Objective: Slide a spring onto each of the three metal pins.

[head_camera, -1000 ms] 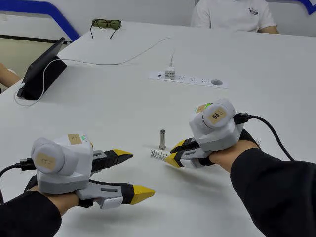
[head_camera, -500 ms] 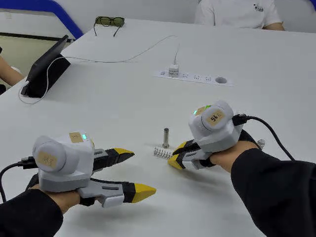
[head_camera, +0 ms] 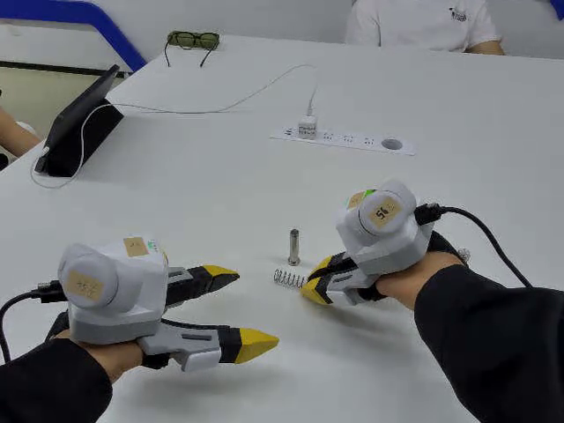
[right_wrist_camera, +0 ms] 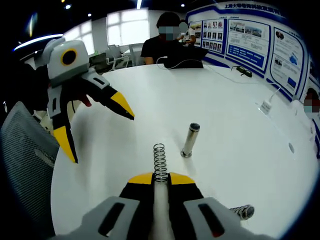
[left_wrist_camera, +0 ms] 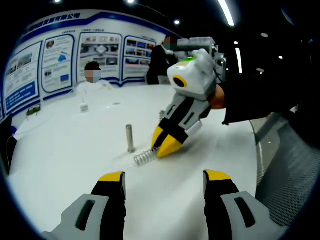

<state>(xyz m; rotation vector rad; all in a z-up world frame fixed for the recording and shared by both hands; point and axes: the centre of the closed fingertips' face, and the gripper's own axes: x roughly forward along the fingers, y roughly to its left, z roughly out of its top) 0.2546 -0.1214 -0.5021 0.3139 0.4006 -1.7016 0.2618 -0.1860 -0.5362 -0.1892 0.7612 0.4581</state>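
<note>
A: How is the right gripper [head_camera: 309,279] seen?

B: Its jaws are closed on 1 end of a spring [head_camera: 287,278]. The coil is held roughly level, and its free end is pointed past the near side of the metal pin [head_camera: 293,247], close to the pin's foot but apart from it. In the right gripper view the spring [right_wrist_camera: 159,160] is seen projecting straight out from the yellow tips, with the pin [right_wrist_camera: 190,140] just to its right. Whether the coil rests on the table cannot be told.

A: And the left gripper [head_camera: 251,308]?

B: Its 2 jaws are spread wide apart. It is held near-left of the pin, well apart from it, with the tips aimed toward it.

A: What is found around the pin?

B: The pin is stood upright on the white table [head_camera: 220,176]. A second spring [right_wrist_camera: 243,212] is seen lying near-right of the pin. Beyond the pin a power strip [head_camera: 339,138] is laid, and far-left of the pin a tablet [head_camera: 79,119] is propped.
</note>
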